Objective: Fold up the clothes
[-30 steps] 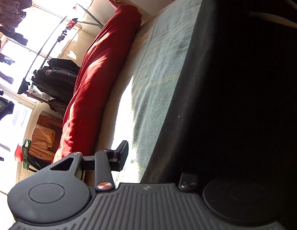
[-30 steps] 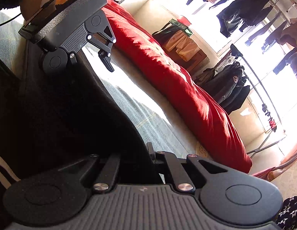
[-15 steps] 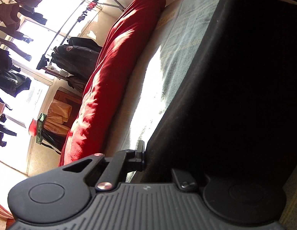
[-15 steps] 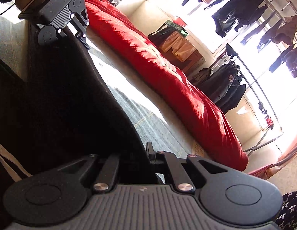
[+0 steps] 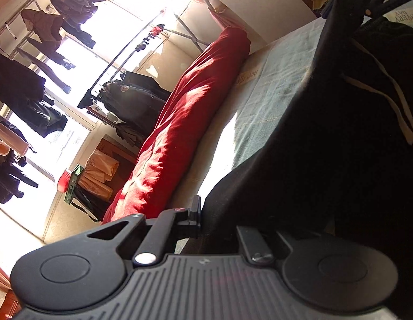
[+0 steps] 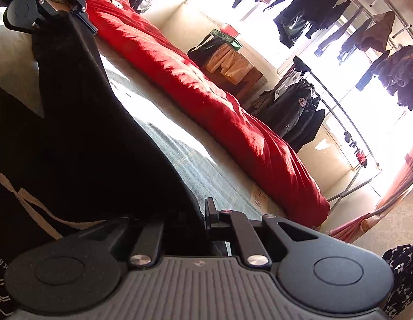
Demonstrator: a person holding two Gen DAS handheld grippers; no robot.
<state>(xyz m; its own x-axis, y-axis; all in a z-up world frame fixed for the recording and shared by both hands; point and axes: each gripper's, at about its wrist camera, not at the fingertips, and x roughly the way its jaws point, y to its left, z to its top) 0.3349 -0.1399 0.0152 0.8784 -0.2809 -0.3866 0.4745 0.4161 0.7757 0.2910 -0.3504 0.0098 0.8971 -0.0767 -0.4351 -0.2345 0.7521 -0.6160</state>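
A black garment (image 5: 326,160), probably drawstring trousers or a hooded top, judged soft, limp and light, hangs slack between the two tongs above the bed (image 5: 259,98), so its edge is the sensible place to hold it. The left tongs (image 5: 203,216) are clenched on its near edge, and the right tongs (image 6: 203,213) are likewise clenched on the edge at the other end of the span. The cloth is matte black with a pale cord (image 5: 387,98) trailing across it, and a red quilt (image 5: 185,133) lies rolled beyond the tongs.
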